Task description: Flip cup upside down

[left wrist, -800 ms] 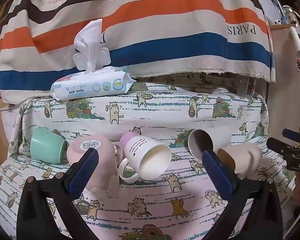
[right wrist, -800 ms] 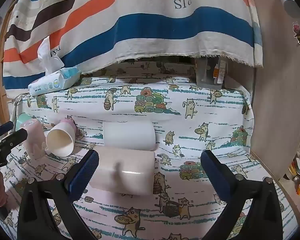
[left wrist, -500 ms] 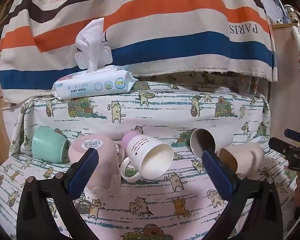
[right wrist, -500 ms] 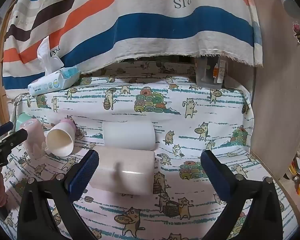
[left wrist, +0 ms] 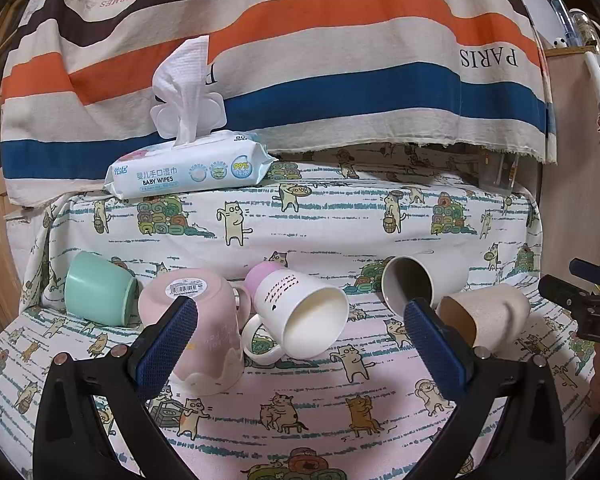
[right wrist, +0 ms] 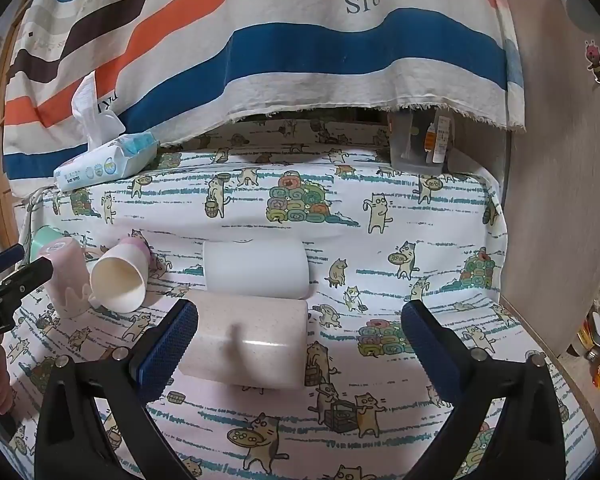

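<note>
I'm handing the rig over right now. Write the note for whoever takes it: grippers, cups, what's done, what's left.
Left gripper: open, empty, hovering in front of the pink cup and the white mug.
Right gripper: open, empty, over the beige cup.
Done: the pink cup stands upside down, its labelled base on top.
Left: four cups lie on their sides on the cat-print cloth: the green cup at far left, the white mug, the white cup by the step, and the beige cup in front of it. The wipes pack on the raised step is not in the way.
</note>
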Available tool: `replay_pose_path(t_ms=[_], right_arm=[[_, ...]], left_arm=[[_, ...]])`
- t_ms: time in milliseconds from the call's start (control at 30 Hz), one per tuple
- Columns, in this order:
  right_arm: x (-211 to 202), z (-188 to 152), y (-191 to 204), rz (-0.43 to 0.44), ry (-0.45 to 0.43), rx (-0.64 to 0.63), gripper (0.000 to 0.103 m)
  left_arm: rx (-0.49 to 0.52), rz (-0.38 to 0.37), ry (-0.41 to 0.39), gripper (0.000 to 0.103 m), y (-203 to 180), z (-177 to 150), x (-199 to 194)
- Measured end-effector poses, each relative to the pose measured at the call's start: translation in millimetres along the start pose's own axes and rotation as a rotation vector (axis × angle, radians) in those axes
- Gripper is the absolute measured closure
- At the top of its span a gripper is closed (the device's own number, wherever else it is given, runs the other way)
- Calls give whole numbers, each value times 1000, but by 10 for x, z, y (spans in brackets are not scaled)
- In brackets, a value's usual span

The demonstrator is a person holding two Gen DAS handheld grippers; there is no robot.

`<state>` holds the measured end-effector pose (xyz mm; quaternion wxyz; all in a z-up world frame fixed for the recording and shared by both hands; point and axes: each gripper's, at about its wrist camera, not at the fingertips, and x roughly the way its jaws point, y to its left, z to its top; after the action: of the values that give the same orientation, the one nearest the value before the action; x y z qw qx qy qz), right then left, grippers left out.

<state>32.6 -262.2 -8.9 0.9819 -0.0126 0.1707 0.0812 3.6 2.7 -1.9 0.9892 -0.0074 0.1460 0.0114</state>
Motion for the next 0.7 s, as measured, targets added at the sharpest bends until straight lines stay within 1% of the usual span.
replay_pose_path(t_ms=[700], right_arm=[[20, 5, -13, 1, 5, 1, 0]], left_arm=[[1, -1, 1, 0, 7, -1, 7]])
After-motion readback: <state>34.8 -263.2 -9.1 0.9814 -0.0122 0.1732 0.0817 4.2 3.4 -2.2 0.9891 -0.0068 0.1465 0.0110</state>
